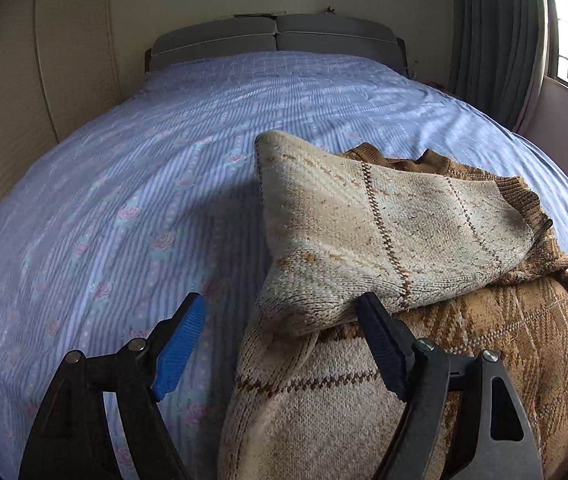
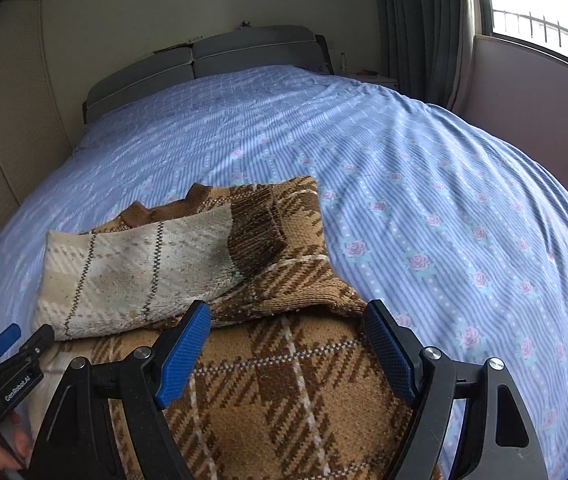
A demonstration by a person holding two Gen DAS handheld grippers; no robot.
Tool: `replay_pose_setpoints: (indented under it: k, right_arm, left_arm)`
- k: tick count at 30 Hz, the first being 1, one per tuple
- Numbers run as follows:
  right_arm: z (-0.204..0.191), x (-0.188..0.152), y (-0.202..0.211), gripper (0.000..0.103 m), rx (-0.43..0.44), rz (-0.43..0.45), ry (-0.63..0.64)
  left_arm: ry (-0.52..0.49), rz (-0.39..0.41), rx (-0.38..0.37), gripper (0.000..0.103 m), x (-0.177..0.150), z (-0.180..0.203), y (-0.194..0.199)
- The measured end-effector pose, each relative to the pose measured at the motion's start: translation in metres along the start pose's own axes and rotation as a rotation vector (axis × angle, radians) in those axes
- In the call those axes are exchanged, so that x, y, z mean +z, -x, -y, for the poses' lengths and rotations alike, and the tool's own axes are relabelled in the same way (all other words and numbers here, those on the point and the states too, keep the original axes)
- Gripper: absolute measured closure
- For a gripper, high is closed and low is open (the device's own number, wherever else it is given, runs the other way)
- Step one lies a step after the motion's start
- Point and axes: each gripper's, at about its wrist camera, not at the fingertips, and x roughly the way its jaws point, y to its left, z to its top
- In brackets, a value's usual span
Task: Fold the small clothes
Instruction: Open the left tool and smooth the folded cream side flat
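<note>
A brown and cream plaid knitted sweater (image 1: 464, 340) lies on the bed, its body (image 2: 284, 380) spread under both grippers. One sleeve (image 1: 384, 232), showing its pale inner side, is folded across the body; it also shows in the right wrist view (image 2: 135, 272). The other sleeve (image 2: 284, 240) is folded in from the right, its ribbed cuff lying over the pale sleeve's end. My left gripper (image 1: 284, 336) is open and empty at the sweater's left edge. My right gripper (image 2: 288, 336) is open and empty above the sweater's right part. The left gripper (image 2: 11, 344) shows at the lower left of the right wrist view.
The bed has a blue striped sheet with pink roses (image 1: 143, 200), (image 2: 444, 200). A grey headboard (image 1: 275, 36) stands at the far end. A padded wall panel (image 1: 23, 120) runs along the left. A green curtain (image 2: 424, 20) and a window (image 2: 536, 0) are on the right.
</note>
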Motion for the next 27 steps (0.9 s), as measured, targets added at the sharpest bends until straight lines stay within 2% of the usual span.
replay_pose_setpoints:
  k: [4,7,10,14,18,24,27]
  right_arm:
    - [-0.017,-0.003,-0.003,0.024,-0.003,-0.007,0.029]
    - [-0.024,-0.004,-0.005,0.024,-0.007,-0.01,0.044]
    - [-0.03,-0.006,-0.009,0.024,-0.013,-0.014,0.056]
    - [-0.035,-0.005,-0.015,0.024,-0.025,-0.015,0.074]
    - [-0.039,0.003,-0.026,0.024,-0.055,0.011,0.099]
    - [-0.042,0.022,-0.051,0.024,-0.086,0.027,0.113]
    - [-0.044,0.026,-0.07,0.024,-0.129,-0.002,0.149]
  left_arm:
    - [-0.036,0.01,-0.034,0.025,-0.004,0.004,0.0]
    - [-0.048,-0.014,-0.041,0.025,-0.01,0.006,-0.005]
    - [0.009,-0.058,-0.026,0.025,-0.012,-0.007,-0.016]
    - [0.151,-0.091,-0.051,0.023,-0.003,-0.037,-0.028]
    - [0.151,-0.063,-0.044,0.023,-0.003,-0.047,-0.023]
    - [0.169,-0.064,-0.048,0.022,-0.008,-0.06,-0.029]
    - [0.17,-0.069,-0.046,0.019,-0.009,-0.066,-0.033]
